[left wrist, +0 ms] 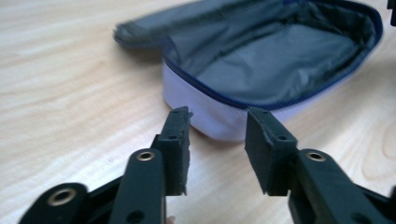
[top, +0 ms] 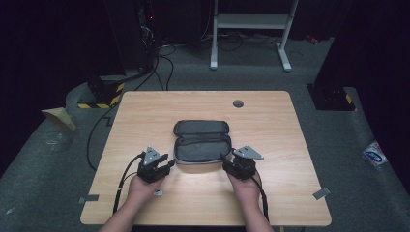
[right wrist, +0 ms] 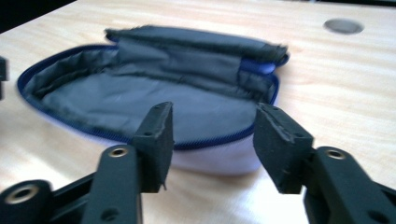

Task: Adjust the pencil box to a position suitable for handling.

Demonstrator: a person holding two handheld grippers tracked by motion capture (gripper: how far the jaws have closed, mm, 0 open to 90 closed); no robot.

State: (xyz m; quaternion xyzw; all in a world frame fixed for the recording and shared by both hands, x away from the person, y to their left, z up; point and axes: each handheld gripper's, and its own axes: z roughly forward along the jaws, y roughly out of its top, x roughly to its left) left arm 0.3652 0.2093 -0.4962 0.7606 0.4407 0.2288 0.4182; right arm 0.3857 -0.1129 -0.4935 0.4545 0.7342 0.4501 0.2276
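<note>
both grippers, left gripper and right gripper, stand part open and empty beside the unzipped pencil case mid-table; a one-sided nip on its soft rim could drag it askew

Light wooden table, round grey grommet near far edge. Small grey tape scraps stuck at near corners. Grey carpet floor all round. White metal stand beyond table. Black cables trailing across floor. Yellow-black hazard-striped base at far left. Tan wedge on floor, left. Plastic packet on floor, right.
</note>
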